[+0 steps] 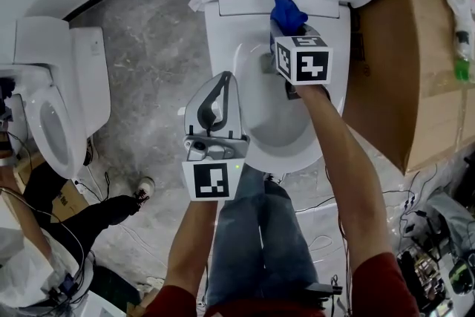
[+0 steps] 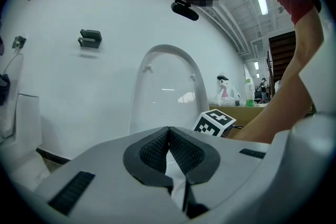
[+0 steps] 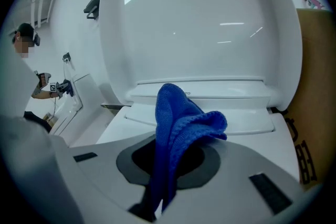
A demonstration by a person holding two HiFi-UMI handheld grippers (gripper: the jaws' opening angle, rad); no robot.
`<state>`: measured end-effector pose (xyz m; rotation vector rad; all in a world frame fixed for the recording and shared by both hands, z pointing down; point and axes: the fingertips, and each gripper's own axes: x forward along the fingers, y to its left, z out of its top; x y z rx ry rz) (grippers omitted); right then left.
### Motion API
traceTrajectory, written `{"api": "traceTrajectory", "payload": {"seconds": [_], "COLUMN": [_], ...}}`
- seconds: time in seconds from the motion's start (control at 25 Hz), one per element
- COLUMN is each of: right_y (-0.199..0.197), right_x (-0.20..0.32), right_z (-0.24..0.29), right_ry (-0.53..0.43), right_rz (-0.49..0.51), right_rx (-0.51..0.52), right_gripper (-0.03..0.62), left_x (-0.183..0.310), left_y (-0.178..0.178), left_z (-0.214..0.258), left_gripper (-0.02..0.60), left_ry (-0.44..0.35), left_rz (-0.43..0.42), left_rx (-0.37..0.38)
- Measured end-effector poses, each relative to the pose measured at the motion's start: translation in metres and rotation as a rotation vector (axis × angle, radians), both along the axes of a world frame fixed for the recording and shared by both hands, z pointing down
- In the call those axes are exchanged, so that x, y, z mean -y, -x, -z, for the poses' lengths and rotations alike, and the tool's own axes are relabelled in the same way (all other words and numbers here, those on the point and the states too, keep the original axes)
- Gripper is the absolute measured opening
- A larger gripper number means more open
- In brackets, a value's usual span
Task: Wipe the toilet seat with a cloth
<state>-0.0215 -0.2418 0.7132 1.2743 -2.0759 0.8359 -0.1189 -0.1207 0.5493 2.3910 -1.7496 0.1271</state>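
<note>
The white toilet seat (image 1: 223,37) rings the bowl at the top middle of the head view, with its lid (image 3: 210,23) raised behind it. A blue knitted cloth (image 1: 288,13) sticks out of my right gripper (image 1: 282,30), which is shut on it at the back of the seat, just in front of the hinge. In the right gripper view the cloth (image 3: 181,123) bunches up from between the jaws of the right gripper (image 3: 170,162). My left gripper (image 1: 223,79) hovers over the seat's left side, shut and holding nothing. Its pads meet at the tip (image 2: 169,131), facing the lid (image 2: 165,86).
A second toilet (image 1: 52,115) stands at the left. A large cardboard box (image 1: 415,63) flanks the toilet's right side, with a spray bottle (image 1: 460,18) on it. Cables (image 1: 415,234) lie on the floor at the lower right. Another person's leg and shoe (image 1: 111,208) are at the lower left.
</note>
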Motion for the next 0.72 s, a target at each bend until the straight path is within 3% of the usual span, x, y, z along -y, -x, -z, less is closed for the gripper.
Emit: {"api": "traceTrajectory", "payload": {"seconds": [0.32, 0.72], "right_y": [-0.006, -0.033], "right_x": [-0.007, -0.061], "right_z": [0.022, 0.109], "right_ry": [-0.031, -0.156], "right_rz": [0.011, -0.035], "right_rx": [0.040, 0.150], "right_gripper": [0.060, 0.060], "left_x": [-0.002, -0.019], "left_y": [-0.007, -0.027], "left_z": [0.014, 0.070], "left_gripper": [0.016, 0.017], "left_ry": [-0.017, -0.062], "left_rz": [0.009, 0.019], "left_rx": [-0.014, -0.032]}}
